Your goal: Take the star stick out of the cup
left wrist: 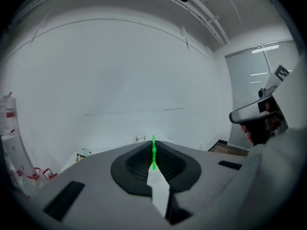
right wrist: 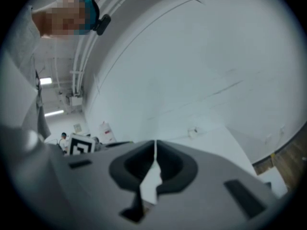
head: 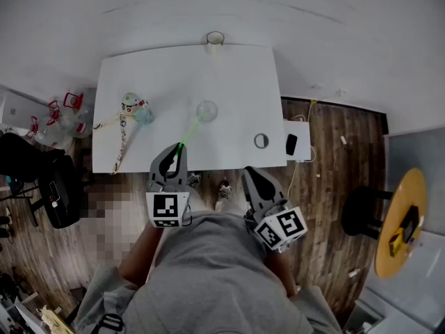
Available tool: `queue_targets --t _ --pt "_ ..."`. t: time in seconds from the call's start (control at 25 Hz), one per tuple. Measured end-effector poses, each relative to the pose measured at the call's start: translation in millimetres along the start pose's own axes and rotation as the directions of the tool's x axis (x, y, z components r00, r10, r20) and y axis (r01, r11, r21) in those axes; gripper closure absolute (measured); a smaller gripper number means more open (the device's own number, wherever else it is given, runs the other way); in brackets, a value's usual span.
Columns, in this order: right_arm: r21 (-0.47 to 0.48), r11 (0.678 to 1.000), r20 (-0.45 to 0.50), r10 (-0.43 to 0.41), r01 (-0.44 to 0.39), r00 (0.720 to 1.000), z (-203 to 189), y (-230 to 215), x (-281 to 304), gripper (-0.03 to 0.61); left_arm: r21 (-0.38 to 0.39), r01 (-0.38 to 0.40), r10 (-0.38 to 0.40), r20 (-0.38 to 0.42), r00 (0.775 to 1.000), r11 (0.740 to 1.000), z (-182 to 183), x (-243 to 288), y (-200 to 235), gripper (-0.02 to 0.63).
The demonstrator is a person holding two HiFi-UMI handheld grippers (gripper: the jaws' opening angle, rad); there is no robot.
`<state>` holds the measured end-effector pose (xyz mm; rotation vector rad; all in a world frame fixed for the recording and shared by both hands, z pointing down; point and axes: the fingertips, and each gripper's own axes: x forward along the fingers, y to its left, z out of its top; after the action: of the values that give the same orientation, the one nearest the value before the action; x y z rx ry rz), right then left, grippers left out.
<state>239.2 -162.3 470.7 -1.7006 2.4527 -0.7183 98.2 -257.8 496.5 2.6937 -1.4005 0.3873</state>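
Note:
A thin green star stick [head: 189,133] slants from my left gripper [head: 178,150] up to the rim of a clear cup [head: 206,110] in the middle of the white table [head: 236,82]. The left gripper is shut on the stick's lower end, near the table's front edge. In the left gripper view the green stick [left wrist: 153,152] stands pinched between the jaws of the left gripper [left wrist: 153,164]. Whether its far tip is inside the cup or just over it I cannot tell. My right gripper [head: 252,176] hovers at the front edge, shut and empty; the right gripper [right wrist: 155,159] faces the wall.
A second clear cup [head: 215,40] stands at the table's far edge. A small doll with a cord [head: 130,105] lies at the left, and a ring [head: 261,140] at the front right. A black phone [head: 291,144] lies off the right edge. A yellow round table [head: 400,221] stands far right.

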Motion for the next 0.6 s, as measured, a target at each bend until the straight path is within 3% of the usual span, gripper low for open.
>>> queue_targets --t 0.24,0.6 --pt "-0.021 0.996 -0.017 0.091 -0.091 0.996 4.2 1.1 -1.6 0.541 -0.02 -0.087 0.088 0.044 0.995 0.996 13.7 -30.8 -0.9 0.571" --pt "-0.046 0.98 -0.044 0.193 -0.195 0.98 1.1 8.4 -5.8 0.541 -0.029 -0.125 0.128 0.149 0.981 0.992 25.8 -81.0 -17.8 0.571"
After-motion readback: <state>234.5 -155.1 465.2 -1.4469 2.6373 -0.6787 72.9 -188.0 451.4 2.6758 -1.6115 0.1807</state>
